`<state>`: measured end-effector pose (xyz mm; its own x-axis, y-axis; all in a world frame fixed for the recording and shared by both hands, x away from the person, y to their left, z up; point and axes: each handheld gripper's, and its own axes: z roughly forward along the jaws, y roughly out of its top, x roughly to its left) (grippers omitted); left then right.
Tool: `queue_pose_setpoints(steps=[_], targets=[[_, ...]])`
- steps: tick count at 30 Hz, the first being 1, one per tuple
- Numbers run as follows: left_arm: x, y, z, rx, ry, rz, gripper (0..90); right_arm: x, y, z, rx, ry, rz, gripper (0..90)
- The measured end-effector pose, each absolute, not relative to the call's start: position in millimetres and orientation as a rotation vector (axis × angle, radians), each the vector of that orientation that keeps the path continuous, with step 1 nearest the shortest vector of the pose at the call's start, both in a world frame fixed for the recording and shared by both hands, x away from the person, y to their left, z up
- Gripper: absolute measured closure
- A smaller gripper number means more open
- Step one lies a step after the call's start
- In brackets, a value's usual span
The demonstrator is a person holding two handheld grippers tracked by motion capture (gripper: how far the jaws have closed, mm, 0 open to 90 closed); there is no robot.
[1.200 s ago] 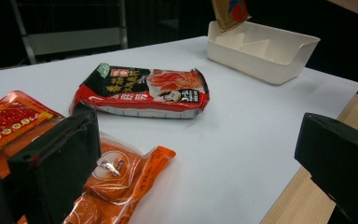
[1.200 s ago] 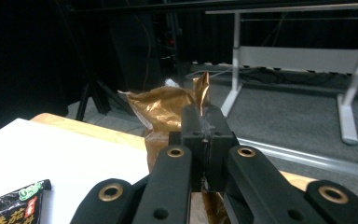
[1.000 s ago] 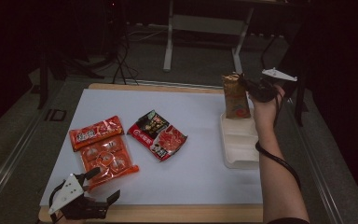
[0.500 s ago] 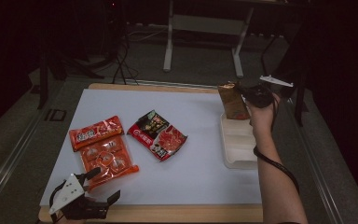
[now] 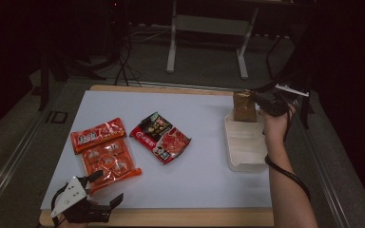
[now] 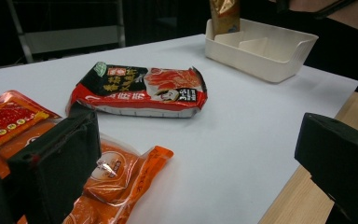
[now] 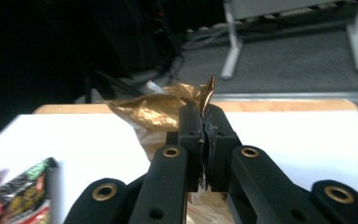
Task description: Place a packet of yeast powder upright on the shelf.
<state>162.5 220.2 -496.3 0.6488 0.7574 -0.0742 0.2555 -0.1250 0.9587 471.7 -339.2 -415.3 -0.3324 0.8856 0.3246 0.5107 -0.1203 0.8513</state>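
Right gripper (image 7: 204, 135) clamps the top edge of the crinkled gold foil pouch (image 5: 244, 106), standing in the white plastic divided tray (image 5: 247, 156); left gripper (image 5: 105, 190) jaws released

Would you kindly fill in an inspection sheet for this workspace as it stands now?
Surface: white sheet on a wooden table.
Job's things: gold packet upright at the far end of the white tray.
Clutter: three snack packs: orange bar pack, orange multipack, red-black pack.
Grippers: right hand-held gripper shut on the gold packet's top; left hand-held gripper open, by the near edge.
Cables: black cable along the right forearm.
Surroundings: dark floor, metal stand legs.
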Motion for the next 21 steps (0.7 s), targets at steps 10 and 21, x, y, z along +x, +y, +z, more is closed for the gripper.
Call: queue_pose_setpoints(steps=[10,21], targets=[[164,218,-496,1.692,0.829,0.526,1.0,465,-355,-416,1.557,1.786,1.325,79.0],[166,216,-496,1.695,0.815,0.52,1.0,445,-352,-392,1.471,1.794,1.269,51.7]])
